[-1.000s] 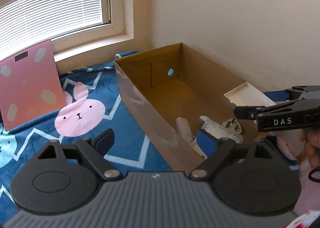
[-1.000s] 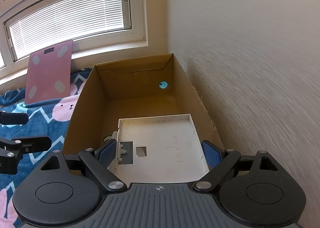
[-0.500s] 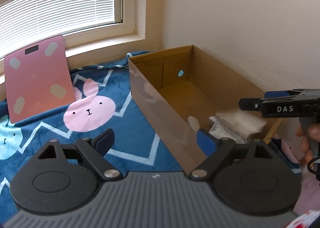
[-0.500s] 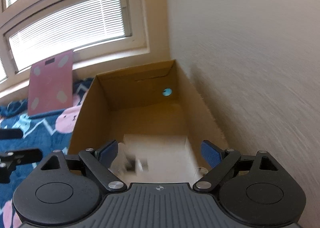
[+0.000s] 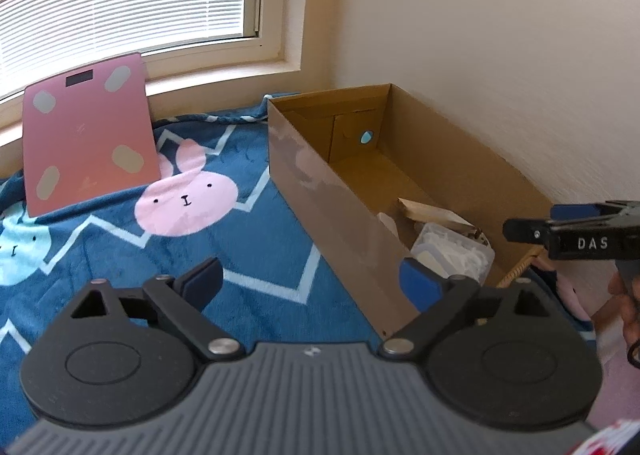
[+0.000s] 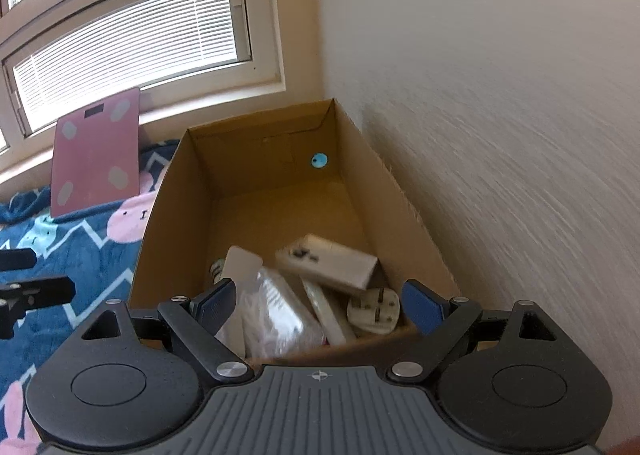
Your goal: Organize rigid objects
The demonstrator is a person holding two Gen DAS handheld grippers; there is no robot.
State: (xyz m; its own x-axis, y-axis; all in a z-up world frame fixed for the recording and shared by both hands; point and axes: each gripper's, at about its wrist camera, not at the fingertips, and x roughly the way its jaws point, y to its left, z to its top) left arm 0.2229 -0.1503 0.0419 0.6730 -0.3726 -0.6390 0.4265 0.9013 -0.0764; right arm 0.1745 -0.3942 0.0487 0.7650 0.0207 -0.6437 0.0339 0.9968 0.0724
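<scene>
White "DAS" lettering on the black right gripper (image 5: 532, 233)

Daylight enters through the window blinds (image 5: 120, 7), bright and even. Fisheye bending curves my frame edges. The wall (image 6: 500, 135) smears with motion blur; items in the box (image 6: 256, 191) appear soft.
</scene>
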